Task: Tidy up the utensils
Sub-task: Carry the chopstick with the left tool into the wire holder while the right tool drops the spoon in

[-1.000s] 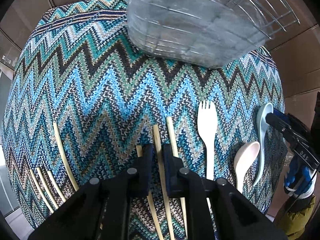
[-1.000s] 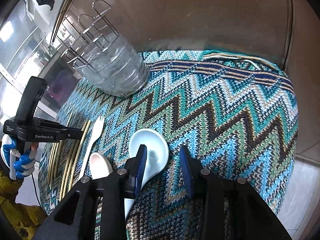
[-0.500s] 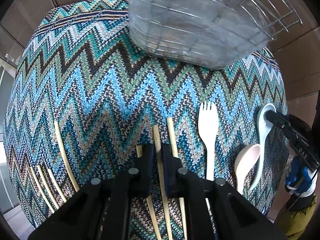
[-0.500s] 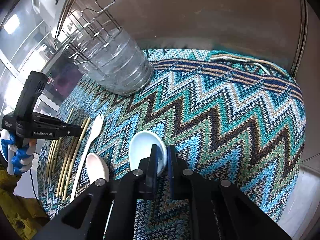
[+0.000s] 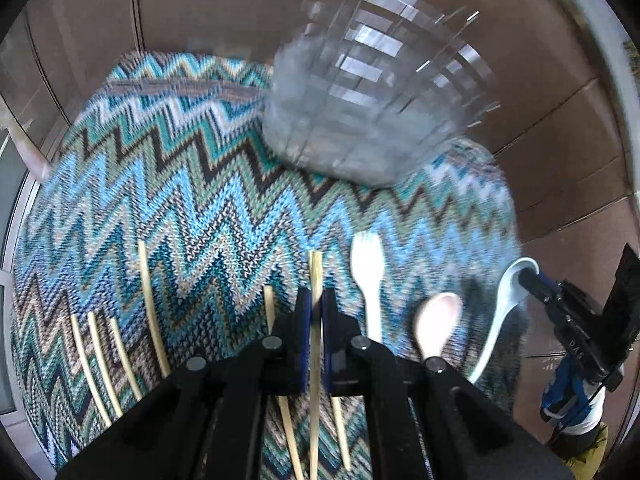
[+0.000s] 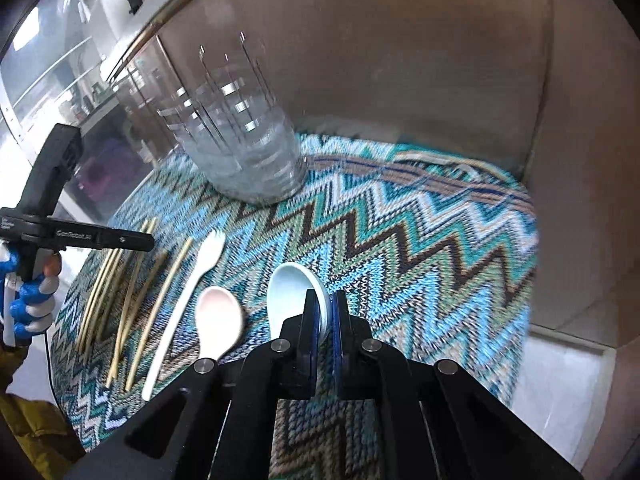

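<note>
- Two tongs in use: left tongs (image 5: 313,312) clamped on a chopstick (image 5: 315,280); right tongs (image 6: 325,312) clamped on the pale blue spoon (image 6: 294,284).
- Several more chopsticks (image 5: 149,300) lie on the surface left of the left tongs.
- White fork (image 5: 367,276) and pink spoon (image 5: 434,320) lie between the two tongs.
- Wire basket (image 6: 240,148) stands beyond both, on the zigzag cloth (image 6: 400,240).

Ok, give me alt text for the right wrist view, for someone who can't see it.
The right gripper is shut on the rim of a pale blue spoon over a zigzag knit cloth. Left of it lie a pink spoon, a white fork and chopsticks; a wire utensil holder stands behind.
</note>
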